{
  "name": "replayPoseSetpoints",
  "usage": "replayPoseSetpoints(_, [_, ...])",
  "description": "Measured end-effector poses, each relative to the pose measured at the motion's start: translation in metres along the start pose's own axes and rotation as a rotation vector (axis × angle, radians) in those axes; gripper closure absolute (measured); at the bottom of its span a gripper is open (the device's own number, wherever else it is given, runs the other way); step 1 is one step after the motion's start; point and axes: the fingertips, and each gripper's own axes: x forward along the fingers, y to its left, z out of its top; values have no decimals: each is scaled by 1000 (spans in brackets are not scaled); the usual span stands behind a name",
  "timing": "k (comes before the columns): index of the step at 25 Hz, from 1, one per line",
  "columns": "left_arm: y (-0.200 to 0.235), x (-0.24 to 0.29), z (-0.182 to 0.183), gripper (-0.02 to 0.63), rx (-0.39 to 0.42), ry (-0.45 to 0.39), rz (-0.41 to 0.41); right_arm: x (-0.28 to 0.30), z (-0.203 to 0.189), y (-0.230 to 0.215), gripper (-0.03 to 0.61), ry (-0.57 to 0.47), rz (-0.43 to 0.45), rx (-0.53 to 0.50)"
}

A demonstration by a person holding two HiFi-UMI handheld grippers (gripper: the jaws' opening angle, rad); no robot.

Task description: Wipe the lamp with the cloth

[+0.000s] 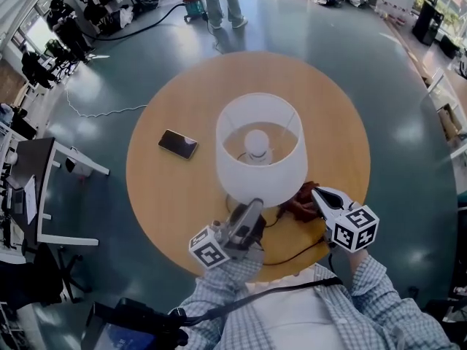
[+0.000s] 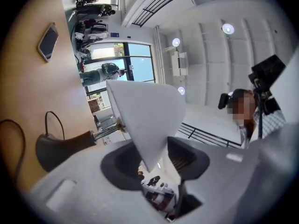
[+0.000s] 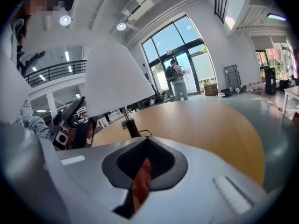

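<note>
A table lamp with a white shade (image 1: pixel 259 152) stands at the middle of the round wooden table (image 1: pixel 343 122). My left gripper (image 1: pixel 253 205) reaches up at the shade's near rim. In the left gripper view the edge of the shade (image 2: pixel 145 115) runs between the jaws of this gripper (image 2: pixel 154 164), with a gap still showing beside the right pad (image 2: pixel 187 160), so it is open. The dark lamp base (image 2: pixel 60 148) lies to its left. My right gripper (image 1: pixel 315 194) is shut on a dark red cloth (image 1: pixel 299 204), which shows between its jaws (image 3: pixel 140 183), right of the shade (image 3: pixel 114 78).
A black phone (image 1: pixel 178 144) lies on the table left of the lamp. The lamp's black cord (image 1: pixel 292 254) trails over the near table edge. A person (image 1: pixel 222 2) stands on the floor beyond the table; desks and chairs (image 1: pixel 44 188) are at the left.
</note>
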Motion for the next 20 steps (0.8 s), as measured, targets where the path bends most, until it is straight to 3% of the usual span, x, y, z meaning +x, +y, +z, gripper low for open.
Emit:
replayPoseSetpoints(5, [1,1,1,449,5,-3,2,2,-21,-14,572,155,36,-185])
replayPoseSetpoints(7, [1,0,1,449,6,-6,4,6,-42,-6,465,257,96,-275])
replayPoseSetpoints(9, [1,0,1,449,6,-9,5,10,-66,7,411,358,151,-386])
replayPoseSetpoints(13, [-1,1,0,449,6,-9,9,19,-101,32,378,526,229,-599])
replayPoseSetpoints(16, [-3,1,0,448,5,-10,10,24,-127,33,365,650,234,-747])
replayPoseSetpoints(20, [0,0,1,448,1,-11,9,30,-145,27,375,705,224,-878])
